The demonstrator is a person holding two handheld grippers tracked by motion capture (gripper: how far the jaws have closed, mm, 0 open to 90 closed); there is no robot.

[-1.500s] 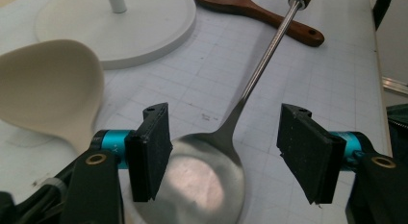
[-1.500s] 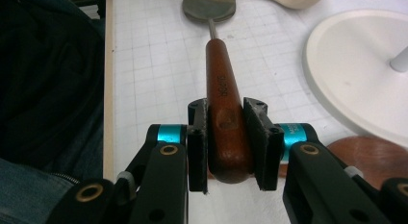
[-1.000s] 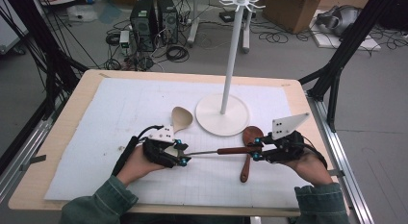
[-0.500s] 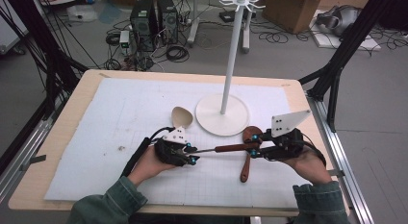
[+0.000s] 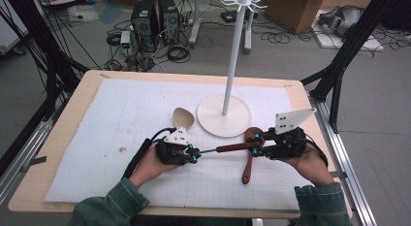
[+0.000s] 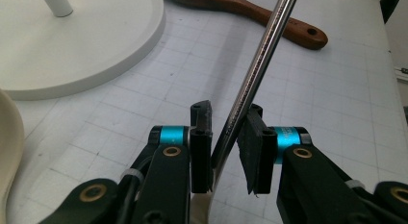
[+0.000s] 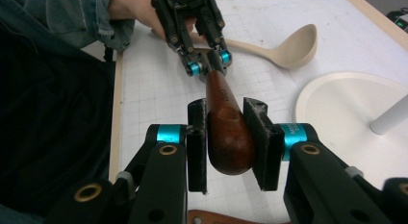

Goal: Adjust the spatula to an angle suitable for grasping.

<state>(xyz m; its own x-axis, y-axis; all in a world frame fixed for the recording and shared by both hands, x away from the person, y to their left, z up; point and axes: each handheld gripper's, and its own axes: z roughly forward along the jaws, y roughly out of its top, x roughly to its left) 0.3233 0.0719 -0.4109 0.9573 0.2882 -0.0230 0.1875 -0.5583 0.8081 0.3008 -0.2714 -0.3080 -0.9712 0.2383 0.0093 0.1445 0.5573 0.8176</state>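
The right claw (image 7: pixel 226 147) grips the utensil's wooden handle (image 7: pixel 226 123). The left claw (image 6: pixel 226 152), just closing, pinches its metal shaft (image 6: pixel 260 65); both should stay level.

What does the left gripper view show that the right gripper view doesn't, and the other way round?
Left gripper view: the thin metal shaft between the pads of the left gripper, which have just been closing on it, and the holed handle end of a dark wooden spoon beyond. Right gripper view: the brown wooden handle clamped by the right gripper, and the person's sleeve. Both: the white stand base, the beige ladle and the gridded mat.
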